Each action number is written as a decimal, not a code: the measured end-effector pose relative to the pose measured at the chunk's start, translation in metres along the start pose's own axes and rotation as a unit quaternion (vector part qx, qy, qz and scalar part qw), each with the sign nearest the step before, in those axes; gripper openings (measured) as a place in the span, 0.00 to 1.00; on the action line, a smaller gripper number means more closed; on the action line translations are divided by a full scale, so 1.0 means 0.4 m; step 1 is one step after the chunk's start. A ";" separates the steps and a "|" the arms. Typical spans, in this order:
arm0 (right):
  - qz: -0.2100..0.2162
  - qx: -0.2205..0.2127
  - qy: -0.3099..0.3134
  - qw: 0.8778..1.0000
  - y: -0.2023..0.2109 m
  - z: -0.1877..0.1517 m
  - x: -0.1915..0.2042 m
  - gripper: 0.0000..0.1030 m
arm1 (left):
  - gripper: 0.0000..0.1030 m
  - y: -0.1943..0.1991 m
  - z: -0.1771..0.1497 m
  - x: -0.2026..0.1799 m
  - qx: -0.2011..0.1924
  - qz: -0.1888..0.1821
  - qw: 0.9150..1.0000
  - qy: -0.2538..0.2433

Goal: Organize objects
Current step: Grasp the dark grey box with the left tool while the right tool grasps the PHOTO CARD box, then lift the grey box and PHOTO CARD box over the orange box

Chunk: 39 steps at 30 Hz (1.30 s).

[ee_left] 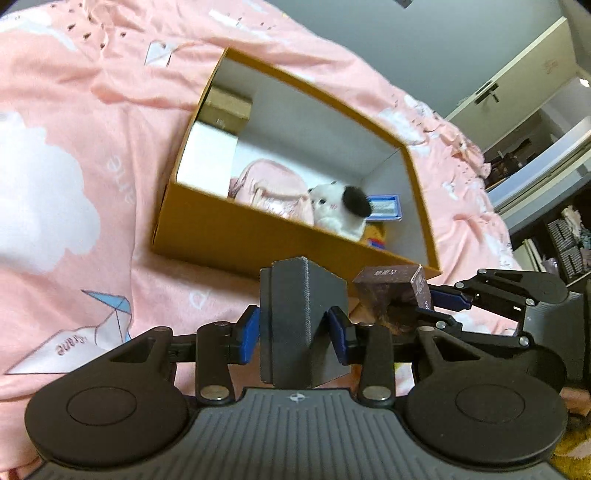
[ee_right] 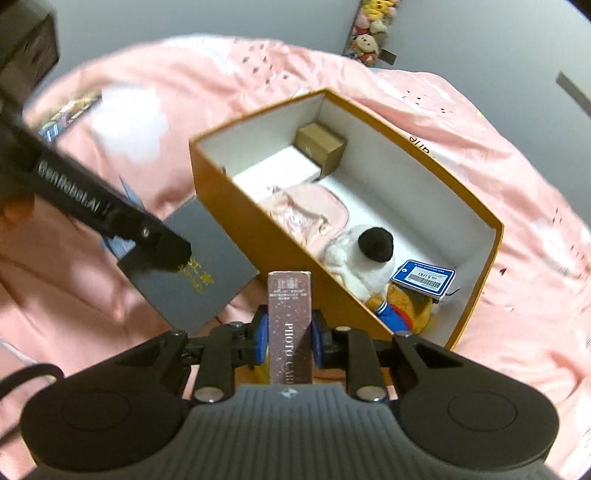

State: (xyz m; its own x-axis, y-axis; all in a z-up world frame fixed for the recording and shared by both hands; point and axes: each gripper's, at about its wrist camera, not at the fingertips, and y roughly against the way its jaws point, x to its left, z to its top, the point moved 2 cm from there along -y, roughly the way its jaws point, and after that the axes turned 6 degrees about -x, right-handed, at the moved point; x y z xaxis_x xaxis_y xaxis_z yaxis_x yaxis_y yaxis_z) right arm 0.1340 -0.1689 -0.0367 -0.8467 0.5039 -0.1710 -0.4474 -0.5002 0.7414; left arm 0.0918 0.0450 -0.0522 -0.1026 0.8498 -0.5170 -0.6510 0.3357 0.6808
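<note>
Right gripper (ee_right: 287, 334) clamps one pink "PHOTO CARD" box (ee_right: 290, 325); left gripper (ee_left: 297, 326) grips one grey box (ee_left: 301, 321), gold lettering unreadable, both beside the orange box (ee_right: 258, 236).

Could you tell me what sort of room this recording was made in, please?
Most likely a bedroom: the orange box sits on a pink printed bedspread, stuffed toys hang on the wall, and a wardrobe door stands nearby.

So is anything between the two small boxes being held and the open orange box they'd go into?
Only the orange box's near wall, which both must clear. The left gripper holds the grey box, the right gripper the photo card box. Inside, bare floor shows along the far wall.
</note>
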 end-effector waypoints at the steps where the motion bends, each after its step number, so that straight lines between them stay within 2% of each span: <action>1: 0.006 -0.005 -0.012 1.000 0.010 0.002 -0.012 0.23 | 0.44 0.010 0.005 -0.004 -0.004 -0.004 1.000 -0.001; 6: 0.025 -0.037 -0.065 0.997 0.064 0.050 -0.042 0.23 | 0.44 0.066 0.055 -0.029 -0.033 -0.020 0.999 -0.014; 10: 0.028 -0.071 -0.104 0.992 0.117 0.087 -0.089 0.23 | 0.44 0.087 0.128 -0.063 -0.055 -0.028 0.997 -0.035; 15: 0.010 -0.106 -0.147 0.983 0.123 0.141 -0.172 0.23 | 0.44 0.065 0.233 -0.113 -0.084 -0.026 0.994 -0.070; 19: 0.013 -0.124 -0.198 0.972 0.085 0.170 -0.242 0.23 | 0.44 0.002 0.311 -0.137 -0.105 -0.026 0.990 -0.092; 22: 0.013 -0.132 -0.227 0.965 0.046 0.185 -0.286 0.23 | 0.44 -0.068 0.350 -0.141 -0.100 -0.026 0.989 -0.103; 28: 0.002 -0.116 -0.284 0.952 -0.064 0.183 -0.378 0.23 | 0.44 -0.214 0.382 -0.107 -0.074 -0.012 0.992 -0.098; 32: 0.001 -0.107 -0.319 0.942 -0.146 0.166 -0.424 0.23 | 0.44 -0.301 0.381 -0.074 -0.054 0.024 0.993 -0.100; 39: 0.005 -0.098 -0.331 0.938 -0.241 0.138 -0.439 0.23 | 0.44 -0.368 0.375 -0.049 -0.042 0.045 0.991 -0.115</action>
State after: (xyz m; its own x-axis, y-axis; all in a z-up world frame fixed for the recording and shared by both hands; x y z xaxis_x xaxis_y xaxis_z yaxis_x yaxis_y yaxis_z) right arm 0.3418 -0.1703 -0.0424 -0.5152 0.7931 0.3248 -0.5396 -0.5946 0.5961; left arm 0.3026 0.0399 -0.0645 0.0045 0.9480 -0.3183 -0.7090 0.2275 0.6675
